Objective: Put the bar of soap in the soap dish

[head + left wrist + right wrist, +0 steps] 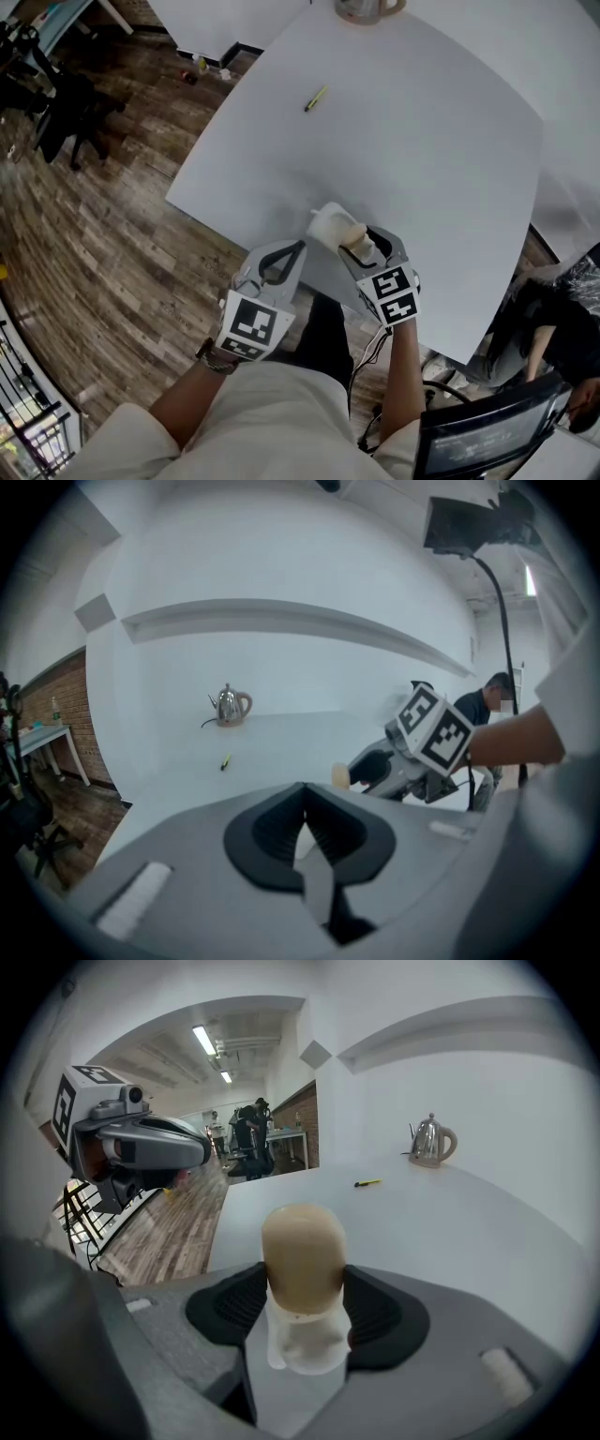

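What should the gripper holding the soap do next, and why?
Probably lower the right gripper a little: its jaws grip the bar of soap, and the white soap dish sits just below it. I can't tell if they touch yet.

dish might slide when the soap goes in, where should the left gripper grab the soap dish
Probably the left rim of the soap dish, approached from the left: the right gripper, shut on the soap, crowds its right side, while the left side is free. The left gripper is shut, so open it first.
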`<action>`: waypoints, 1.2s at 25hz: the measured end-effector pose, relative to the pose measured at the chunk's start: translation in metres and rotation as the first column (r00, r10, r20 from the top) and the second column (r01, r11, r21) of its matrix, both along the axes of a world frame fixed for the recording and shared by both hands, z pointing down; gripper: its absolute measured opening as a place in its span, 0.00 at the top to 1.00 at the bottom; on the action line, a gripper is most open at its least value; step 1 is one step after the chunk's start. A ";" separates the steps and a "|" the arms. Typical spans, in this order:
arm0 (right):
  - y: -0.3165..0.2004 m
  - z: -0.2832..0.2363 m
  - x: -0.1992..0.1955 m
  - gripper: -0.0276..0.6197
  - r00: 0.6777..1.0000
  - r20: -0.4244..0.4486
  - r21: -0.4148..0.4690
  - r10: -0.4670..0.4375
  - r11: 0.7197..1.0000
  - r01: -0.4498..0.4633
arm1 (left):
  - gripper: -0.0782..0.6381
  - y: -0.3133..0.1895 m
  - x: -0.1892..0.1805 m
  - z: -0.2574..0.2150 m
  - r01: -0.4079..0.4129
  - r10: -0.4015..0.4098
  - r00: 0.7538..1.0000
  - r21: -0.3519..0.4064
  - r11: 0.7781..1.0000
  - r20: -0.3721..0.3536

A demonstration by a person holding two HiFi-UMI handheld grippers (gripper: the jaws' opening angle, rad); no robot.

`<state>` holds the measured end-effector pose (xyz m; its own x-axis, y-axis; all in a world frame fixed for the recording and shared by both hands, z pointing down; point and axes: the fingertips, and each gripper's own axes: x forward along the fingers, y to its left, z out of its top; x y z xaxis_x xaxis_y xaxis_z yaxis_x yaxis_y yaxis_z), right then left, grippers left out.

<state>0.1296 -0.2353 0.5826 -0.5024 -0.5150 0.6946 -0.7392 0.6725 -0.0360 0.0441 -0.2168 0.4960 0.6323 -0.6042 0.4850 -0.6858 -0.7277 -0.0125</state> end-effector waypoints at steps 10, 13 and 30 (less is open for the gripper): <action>0.005 0.012 -0.006 0.56 0.996 -0.038 -0.044 -0.075 0.996 0.074 | 0.88 0.000 -0.006 0.004 0.012 -0.011 1.000 -0.010 1.000 0.006; 0.006 0.017 -0.008 0.56 0.995 -0.047 -0.060 -0.090 0.994 0.087 | 0.88 0.000 -0.005 0.005 0.008 -0.008 1.000 -0.012 1.000 0.007; 0.007 0.027 -0.010 0.56 0.985 -0.096 -0.090 -0.146 0.986 0.137 | 0.88 -0.001 -0.010 0.007 0.014 -0.013 1.000 -0.019 1.000 0.008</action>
<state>0.1194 -0.2284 0.6097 -0.4901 -0.3821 0.7835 -0.6395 0.7684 -0.0253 0.0345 -0.2182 0.5029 0.6201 -0.6031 0.5017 -0.6954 -0.7186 -0.0042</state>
